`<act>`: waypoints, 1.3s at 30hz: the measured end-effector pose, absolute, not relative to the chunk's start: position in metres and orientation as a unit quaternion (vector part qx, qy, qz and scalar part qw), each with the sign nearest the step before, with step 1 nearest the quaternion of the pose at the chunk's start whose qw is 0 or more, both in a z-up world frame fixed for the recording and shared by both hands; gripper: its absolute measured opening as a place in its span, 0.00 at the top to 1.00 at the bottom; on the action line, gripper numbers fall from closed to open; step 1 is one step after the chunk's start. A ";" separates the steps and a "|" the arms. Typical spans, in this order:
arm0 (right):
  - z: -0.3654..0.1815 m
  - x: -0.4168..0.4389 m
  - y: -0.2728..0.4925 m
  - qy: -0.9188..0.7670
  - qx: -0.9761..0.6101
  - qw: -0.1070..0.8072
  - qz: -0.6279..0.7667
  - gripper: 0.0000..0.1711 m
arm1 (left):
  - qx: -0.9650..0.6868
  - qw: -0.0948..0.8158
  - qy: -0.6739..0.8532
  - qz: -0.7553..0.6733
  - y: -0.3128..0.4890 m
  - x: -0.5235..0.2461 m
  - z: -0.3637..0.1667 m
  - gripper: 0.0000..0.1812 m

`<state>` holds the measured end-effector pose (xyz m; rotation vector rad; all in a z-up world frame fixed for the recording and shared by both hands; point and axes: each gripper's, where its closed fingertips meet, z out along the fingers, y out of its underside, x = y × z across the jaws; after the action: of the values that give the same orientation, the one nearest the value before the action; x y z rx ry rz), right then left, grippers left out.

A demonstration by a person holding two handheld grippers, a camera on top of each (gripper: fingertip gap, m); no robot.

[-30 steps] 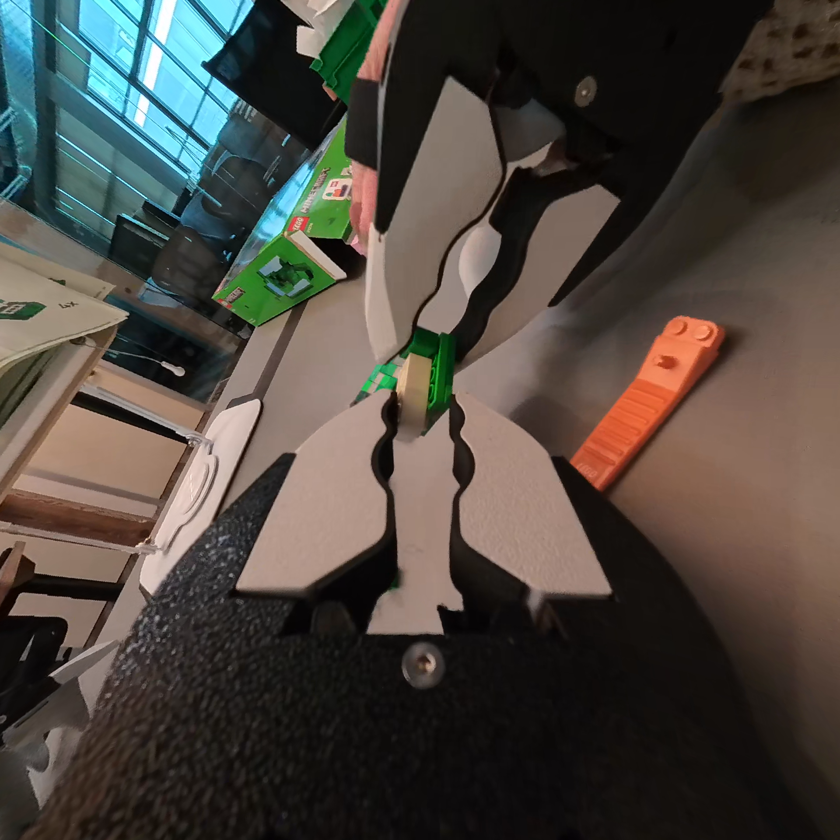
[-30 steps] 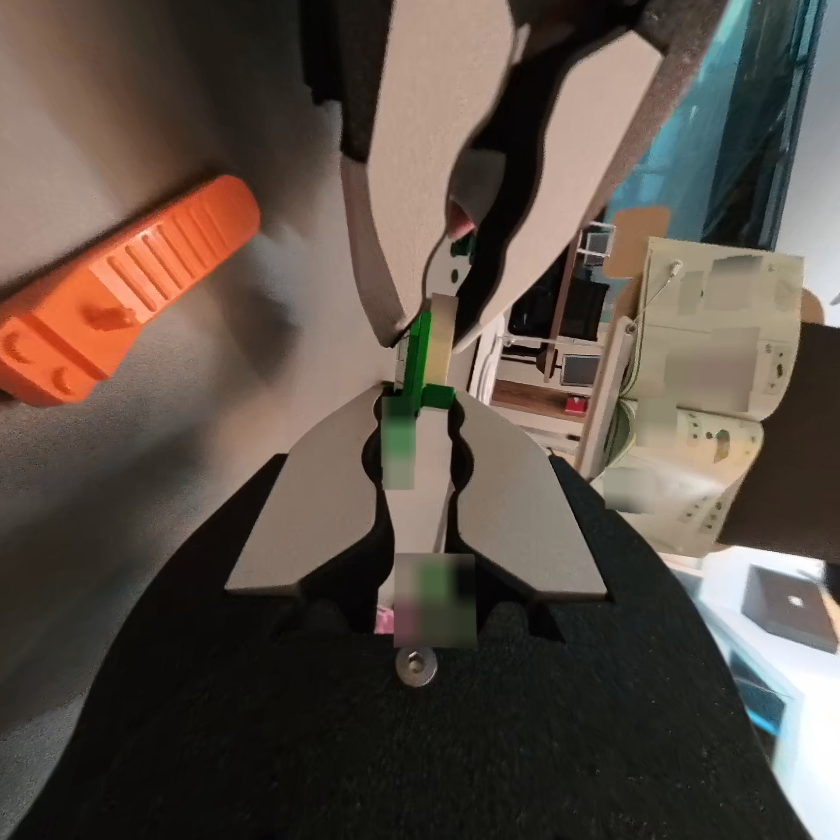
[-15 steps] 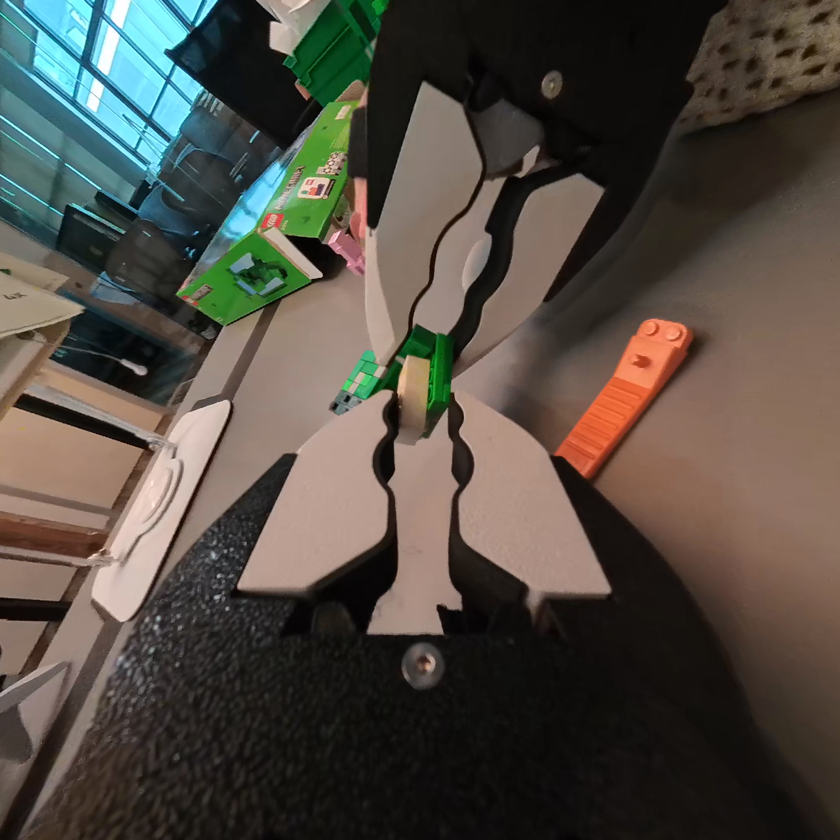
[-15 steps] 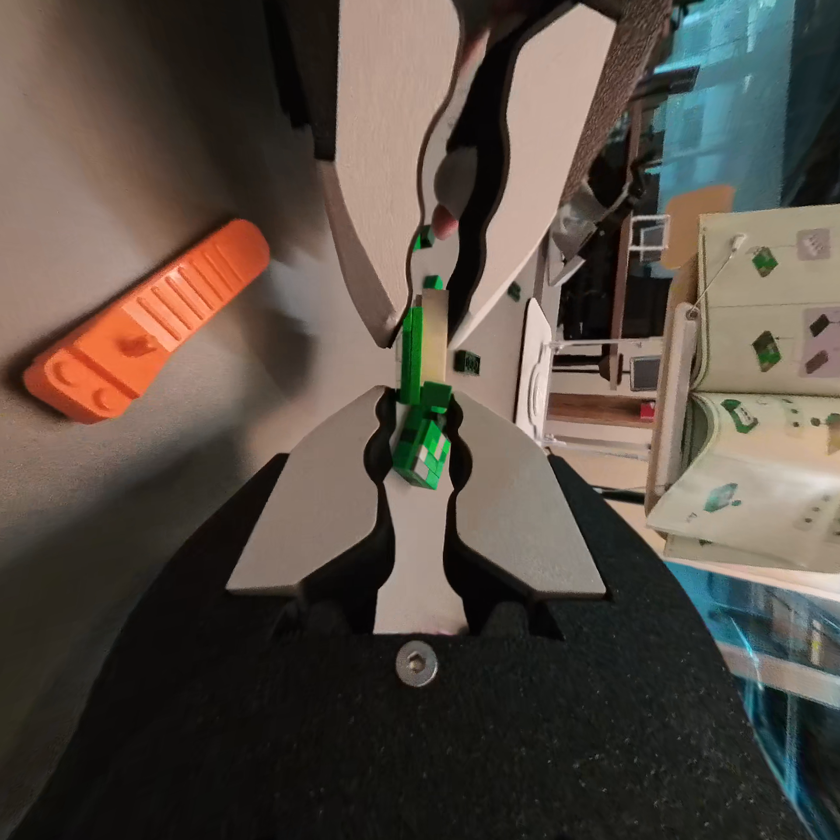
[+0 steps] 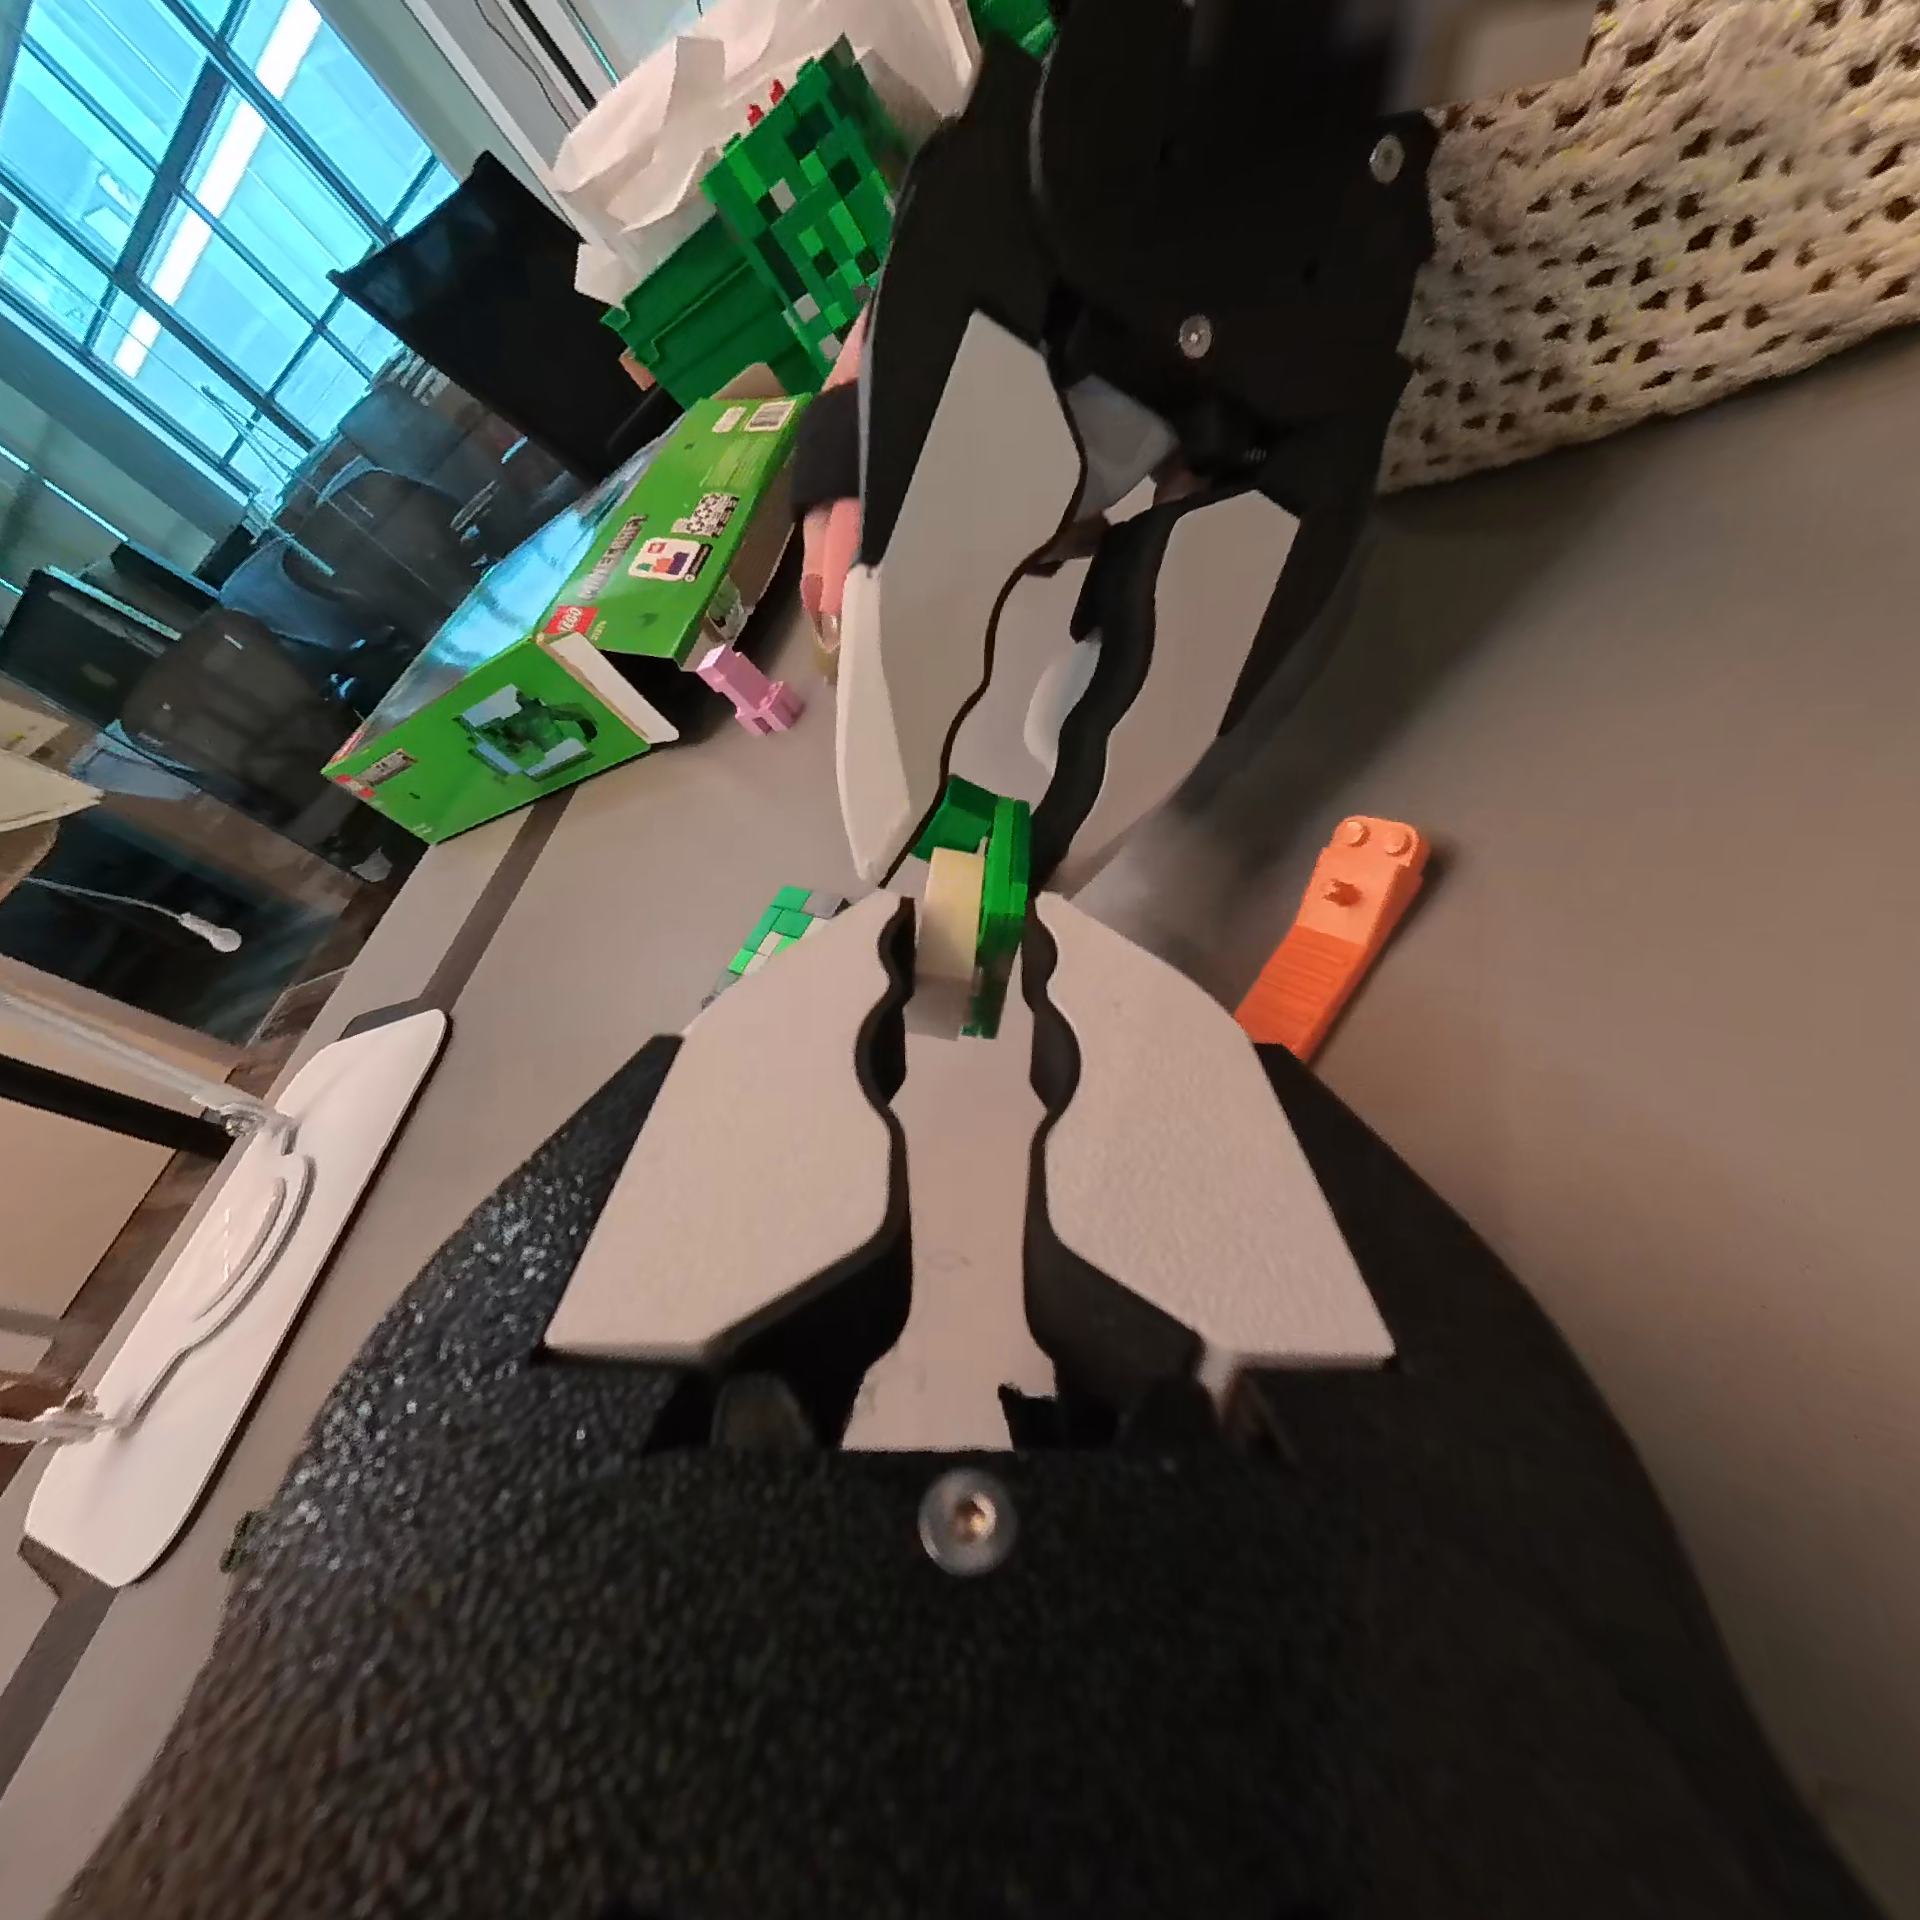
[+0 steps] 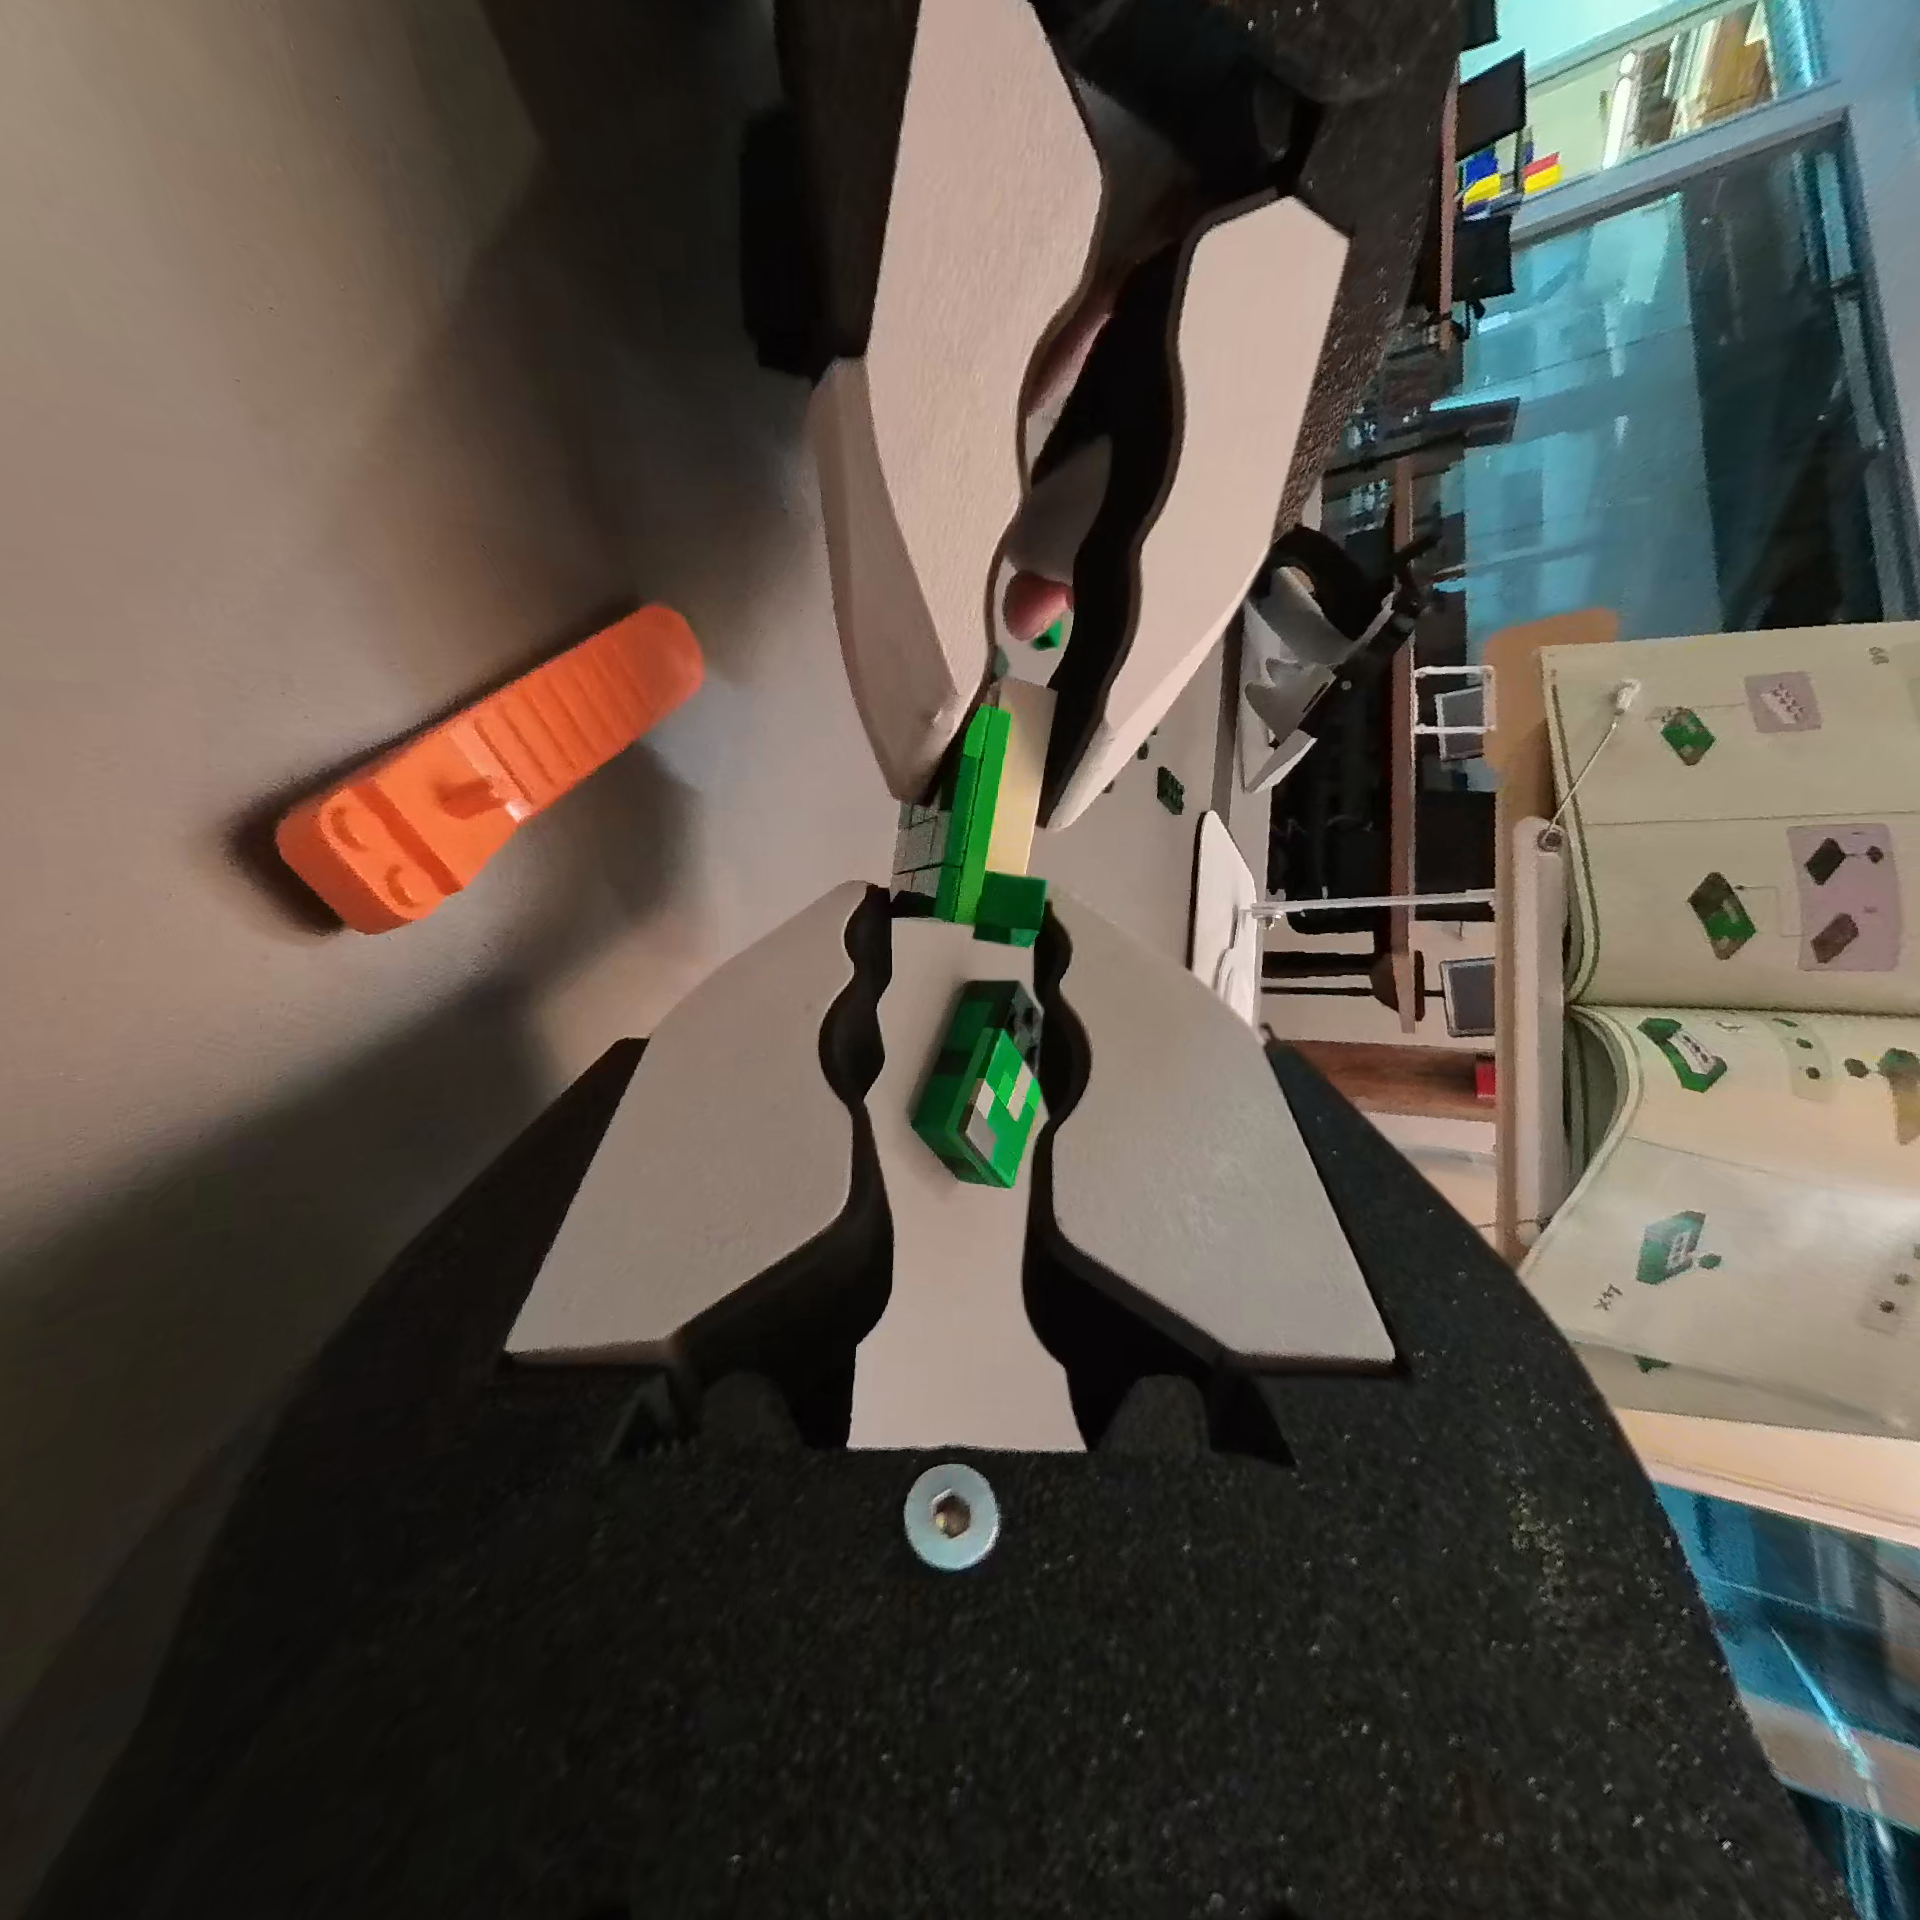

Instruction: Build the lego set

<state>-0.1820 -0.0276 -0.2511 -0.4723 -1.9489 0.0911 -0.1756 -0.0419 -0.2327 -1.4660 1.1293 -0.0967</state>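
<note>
From the left wrist view, the left gripper (image 5: 966, 940) is clenching the near edge of a small lego assembly (image 5: 982, 914) — a cream plate stacked against green plates, held up off the grey table (image 5: 1610, 935). The right gripper (image 5: 971, 831) is coming in from the far side, its tips pinching the opposite edge of the same piece. An orange brick separator (image 5: 1335, 940) is lying just beside them, a green set box (image 5: 582, 623) farther back, and a finished green blocky model (image 5: 810, 223) beyond that.

From the right wrist view, the right gripper (image 6: 971, 899) is gripping the green end of the lego assembly (image 6: 982, 816), with the left gripper (image 6: 987, 769) closing on the cream side. A small green sub-build (image 6: 982, 1091) is resting on the table below, and an open instruction booklet (image 6: 1714, 987) is propped to one side.

The piece looks light, rigid and smooth-sided, so I'd guess it could slip or pop apart if twisted — squeezing flat across the plate faces seems the safest hold.
</note>
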 end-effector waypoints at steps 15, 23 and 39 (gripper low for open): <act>-0.226 -0.170 -0.048 -0.795 -0.263 0.495 0.233 0.87 | -0.621 0.622 0.436 -0.194 -0.056 -0.168 -0.208 0.90; -0.219 -0.169 -0.051 -0.791 -0.266 0.494 0.244 0.88 | -0.623 0.617 0.431 -0.214 -0.058 -0.168 -0.207 0.90; -0.223 -0.169 -0.057 -0.811 -0.258 0.482 0.207 0.83 | -0.629 0.599 0.428 -0.249 -0.062 -0.165 -0.211 0.90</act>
<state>-0.1689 -0.0572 -0.2230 -0.6287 -1.9779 0.5040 -0.1651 -0.0622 -0.2109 -1.4593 0.9939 -0.5783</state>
